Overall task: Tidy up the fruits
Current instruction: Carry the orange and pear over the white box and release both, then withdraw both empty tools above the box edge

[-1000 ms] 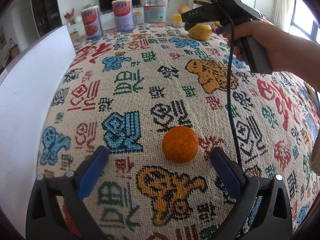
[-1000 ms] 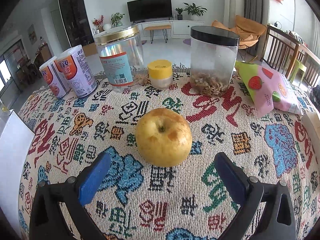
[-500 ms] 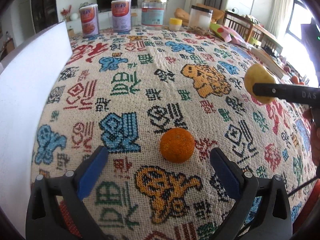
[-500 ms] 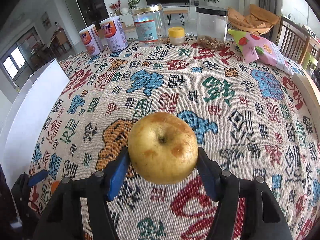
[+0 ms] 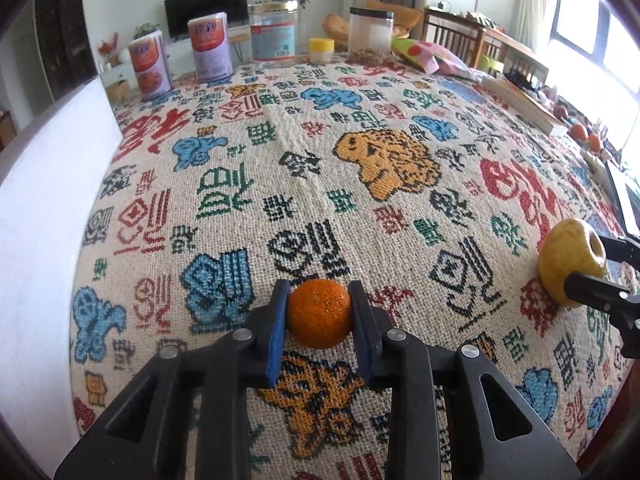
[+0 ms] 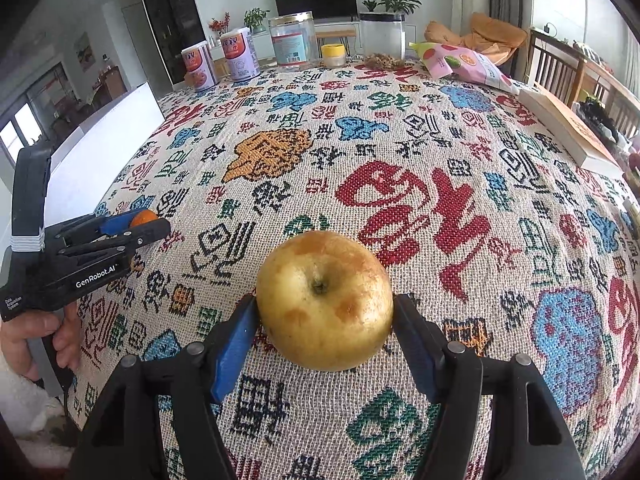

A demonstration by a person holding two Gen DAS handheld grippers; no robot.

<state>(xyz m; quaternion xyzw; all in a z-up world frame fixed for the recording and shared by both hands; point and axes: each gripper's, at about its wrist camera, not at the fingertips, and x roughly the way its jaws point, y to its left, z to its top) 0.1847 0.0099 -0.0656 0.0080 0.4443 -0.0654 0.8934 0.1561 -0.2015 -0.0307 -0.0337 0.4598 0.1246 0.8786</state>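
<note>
Along the left edge of the surface (image 5: 280, 152) stands a white board (image 5: 36, 220), and the patterned woven cloth (image 6: 400, 168) covers everything to its right. Near the front edge, toward the left side, the left gripper (image 5: 319, 314) has its blue-padded jaws closed narrowly on an orange (image 5: 319, 313), one pad pressed against each side of the fruit. Whether the orange rests on the cloth or is raised just off it cannot be told. The right wrist view shows the same gripper (image 6: 138, 222) from the side, with the orange (image 6: 143, 217) peeking out between the jaws and a hand (image 6: 36, 336) wrapped around its handle.

Farther right along the front edge, the right gripper (image 6: 325, 320) has its jaws set wider and closed on a yellow apple (image 6: 324, 300) with brown blotches, its stem hollow facing the camera. From the left wrist view the apple (image 5: 570, 262) sits near the right edge, low over the cloth, with the dark jaws of the right gripper (image 5: 576, 270) reaching in from the side.

Across the far edge, from left to right, stand two purple and orange cans (image 5: 180, 60), a clear jar with a gold lid (image 5: 274, 32), a small yellow-capped pot (image 5: 321, 50), a clear jar with a black lid (image 5: 370, 34) and a pink snack bag (image 6: 464, 64). A book (image 6: 568, 128) lies along the right edge.
</note>
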